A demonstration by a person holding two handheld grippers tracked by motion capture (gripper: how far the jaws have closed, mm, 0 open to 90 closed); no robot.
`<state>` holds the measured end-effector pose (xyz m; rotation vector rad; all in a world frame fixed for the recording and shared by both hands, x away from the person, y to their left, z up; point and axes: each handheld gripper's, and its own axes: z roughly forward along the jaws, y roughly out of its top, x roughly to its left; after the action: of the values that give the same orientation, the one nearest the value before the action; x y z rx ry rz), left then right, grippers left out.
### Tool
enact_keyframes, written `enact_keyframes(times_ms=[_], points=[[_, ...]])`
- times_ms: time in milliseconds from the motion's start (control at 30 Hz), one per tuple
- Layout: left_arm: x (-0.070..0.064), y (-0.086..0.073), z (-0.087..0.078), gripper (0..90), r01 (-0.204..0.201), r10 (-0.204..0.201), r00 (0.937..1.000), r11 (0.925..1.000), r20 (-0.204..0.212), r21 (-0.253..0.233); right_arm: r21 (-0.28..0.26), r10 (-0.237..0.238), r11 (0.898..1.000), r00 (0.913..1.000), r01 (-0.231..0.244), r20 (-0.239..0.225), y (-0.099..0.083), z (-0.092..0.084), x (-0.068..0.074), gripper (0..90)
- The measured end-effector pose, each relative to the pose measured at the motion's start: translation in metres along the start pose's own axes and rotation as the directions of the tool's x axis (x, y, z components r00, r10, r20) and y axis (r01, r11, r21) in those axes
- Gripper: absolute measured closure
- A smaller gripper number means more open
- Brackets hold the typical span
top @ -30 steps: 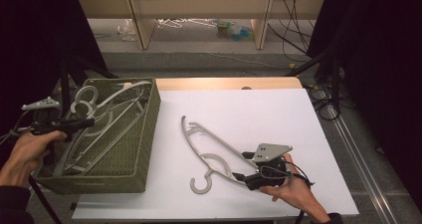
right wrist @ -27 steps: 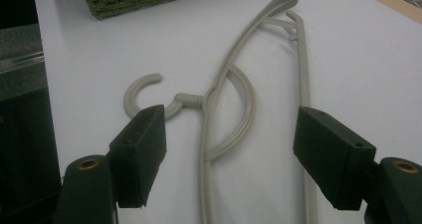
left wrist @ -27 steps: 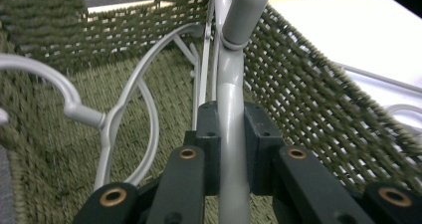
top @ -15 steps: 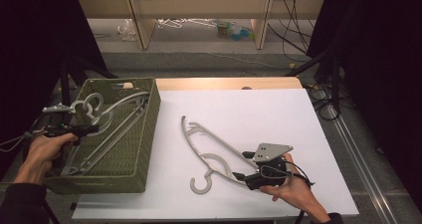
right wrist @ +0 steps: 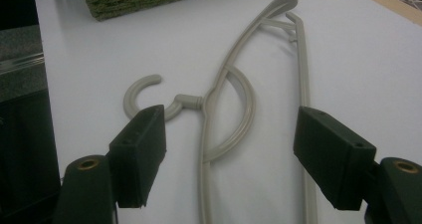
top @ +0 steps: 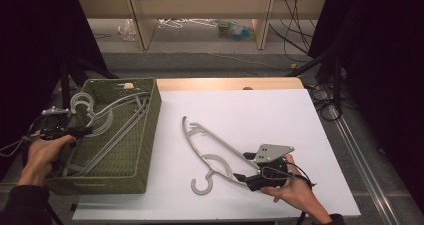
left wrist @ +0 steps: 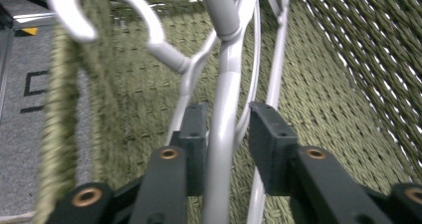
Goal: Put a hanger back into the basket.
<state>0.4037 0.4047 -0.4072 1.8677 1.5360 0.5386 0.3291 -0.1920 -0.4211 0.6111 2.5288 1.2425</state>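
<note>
Left gripper (top: pixel 82 131) lowered, fingers opening, hanger (left wrist: pixel 221 134) between

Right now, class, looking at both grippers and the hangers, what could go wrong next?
The left gripper has just been opening around a hanger in the green basket; it could tangle with the others there. The right gripper stands open astride the table hanger; closing may push it aside.

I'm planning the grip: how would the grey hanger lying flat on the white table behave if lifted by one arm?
The grey hanger looks like thin moulded plastic: probably light and fairly stiff. Its smooth, narrow arm may slip or pivot between the pads. Held off-centre, the hook end would likely swing down.
</note>
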Motion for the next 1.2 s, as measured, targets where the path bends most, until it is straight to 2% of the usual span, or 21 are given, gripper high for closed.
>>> enact_keyframes(times_ms=[100,200,367,433,533,600,667,733,833,867,933,1000,1067,1200], points=[[0.001,-0.003,-0.006,61.0,0.021,-0.021,0.9997,0.9996,-0.015,-0.020,0.000,0.001,1.000,1.0000,-0.001,0.003,0.000,0.000,0.000,29.7],[-0.004,-0.006,-0.012,52.2,0.076,-0.076,0.9971,0.9919,0.001,-0.102,-0.001,-0.002,1.000,1.0000,0.002,0.001,0.000,0.000,0.000,29.4],[-0.021,-0.007,-0.033,43.6,0.056,-0.052,0.9982,0.9838,0.029,-0.170,0.000,-0.005,1.000,1.0000,0.005,-0.001,0.000,-0.001,0.000,29.1],[-0.033,-0.007,-0.041,41.7,0.039,-0.030,0.9983,0.9781,0.050,-0.204,-0.006,-0.006,1.000,1.0000,0.006,-0.004,0.000,0.000,0.000,29.1],[-0.056,-0.009,-0.051,38.5,0.022,0.001,0.9953,0.9705,0.097,-0.240,-0.002,-0.004,1.000,1.0000,0.004,-0.006,0.000,0.000,0.001,28.8],[-0.072,-0.011,-0.054,35.5,-0.003,0.039,0.9888,0.9705,0.144,-0.241,-0.004,-0.010,1.000,0.9999,0.010,-0.004,0.001,0.001,0.002,27.6],[-0.088,-0.013,-0.055,33.1,-0.027,0.076,0.9820,0.9633,0.173,-0.267,0.000,-0.020,1.000,0.9998,0.020,-0.008,0.001,0.001,0.003,27.0],[-0.102,-0.016,-0.057,32.3,-0.041,0.103,0.9725,0.9585,0.209,-0.282,-0.003,-0.016,1.000,0.9998,0.016,-0.008,0.001,0.002,0.004,26.5],[-0.122,-0.020,-0.058,30.5,-0.042,0.123,0.9593,0.9523,0.254,-0.302,-0.007,-0.012,1.000,0.9999,0.012,-0.003,0.001,0.003,0.003,25.0],[-0.128,-0.021,-0.057,29.8,-0.044,0.132,0.9550,0.9478,0.265,-0.316,-0.006,-0.011,1.000,0.9999,0.011,-0.005,0.001,0.003,0.003,25.0],[-0.140,-0.024,-0.057,28.8,-0.046,0.151,0.9416,0.9431,0.301,-0.329,0.000,-0.011,1.000,0.9999,0.011,-0.003,0.001,0.002,0.003,25.0],[-0.150,-0.027,-0.056,27.4,-0.054,0.173,0.9322,0.9357,0.318,-0.349,-0.001,-0.012,1.000,0.9999,0.012,-0.005,0.001,0.002,0.003,24.8],[-0.160,-0.030,-0.055,25.9,-0.063,0.185,0.9248,0.9365,0.332,-0.345,-0.003,-0.008,1.000,1.0000,0.008,-0.005,0.000,0.003,0.003,24.4],[-0.179,-0.036,-0.053,22.3,-0.057,0.206,0.9061,0.9252,0.370,-0.375,0.001,0.006,1.000,0.9998,-0.006,-0.018,-0.001,0.004,0.002,22.7]])
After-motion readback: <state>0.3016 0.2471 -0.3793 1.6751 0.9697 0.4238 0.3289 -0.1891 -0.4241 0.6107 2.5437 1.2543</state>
